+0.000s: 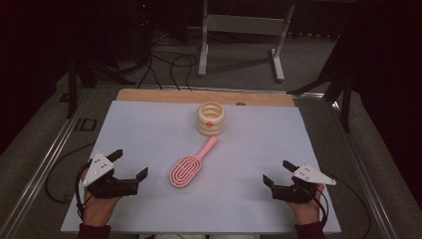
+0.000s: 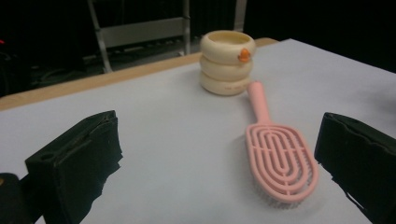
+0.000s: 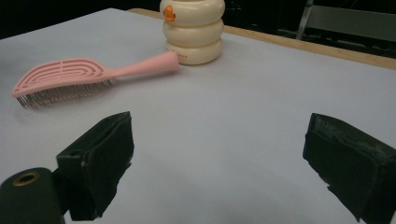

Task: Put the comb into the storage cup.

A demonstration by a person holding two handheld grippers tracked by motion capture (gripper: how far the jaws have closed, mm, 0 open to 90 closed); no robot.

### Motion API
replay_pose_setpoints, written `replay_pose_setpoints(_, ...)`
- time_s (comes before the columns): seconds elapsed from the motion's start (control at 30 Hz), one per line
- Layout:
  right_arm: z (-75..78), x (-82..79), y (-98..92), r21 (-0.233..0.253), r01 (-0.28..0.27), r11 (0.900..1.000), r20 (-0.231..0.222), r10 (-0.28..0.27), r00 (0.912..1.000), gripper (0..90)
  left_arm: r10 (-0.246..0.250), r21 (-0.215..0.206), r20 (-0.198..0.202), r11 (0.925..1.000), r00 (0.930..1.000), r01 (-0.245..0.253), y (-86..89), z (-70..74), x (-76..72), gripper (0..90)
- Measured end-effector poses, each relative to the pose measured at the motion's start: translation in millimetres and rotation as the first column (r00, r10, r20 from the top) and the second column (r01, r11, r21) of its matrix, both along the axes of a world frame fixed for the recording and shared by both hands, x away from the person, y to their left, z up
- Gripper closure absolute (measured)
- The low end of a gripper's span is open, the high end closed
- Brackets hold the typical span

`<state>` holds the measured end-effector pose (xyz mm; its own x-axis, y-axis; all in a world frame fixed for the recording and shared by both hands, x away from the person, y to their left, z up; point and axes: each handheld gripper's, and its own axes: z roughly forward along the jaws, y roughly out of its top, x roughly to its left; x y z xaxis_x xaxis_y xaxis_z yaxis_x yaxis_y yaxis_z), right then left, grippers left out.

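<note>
A person is holding a set of tongs in each hand, forearms coming in low with dark red sleeves showing at the wrists. The left tongs [image 1: 132, 163] are sitting in the left hand [image 1: 99, 201], jaws spread wide and gripping nothing, tips pointing forward and inward toward the right tongs. A grey three-cornered plate is riding on top of them. The right tongs [image 1: 276, 172] are resting in the right hand [image 1: 306, 204], jaws likewise standing wide apart and bare, tips angling forward and inward toward the left tongs, a grey plate lying atop. The two sets are staying well apart, cables trailing behind each.
</note>
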<state>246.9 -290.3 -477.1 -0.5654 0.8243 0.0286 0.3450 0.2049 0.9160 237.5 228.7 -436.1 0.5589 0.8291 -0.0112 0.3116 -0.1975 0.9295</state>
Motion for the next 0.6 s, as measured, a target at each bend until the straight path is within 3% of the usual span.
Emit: replay_pose_setpoints(0.6, 0.4, 0.1, -0.3, 0.002, -0.001, 1.000, -0.004, 0.001, 1.0000, 8.7, -0.046, 0.015, -0.048, 0.9988, 0.9978, 0.047, -19.7, -4.6, 9.6, 0.9)
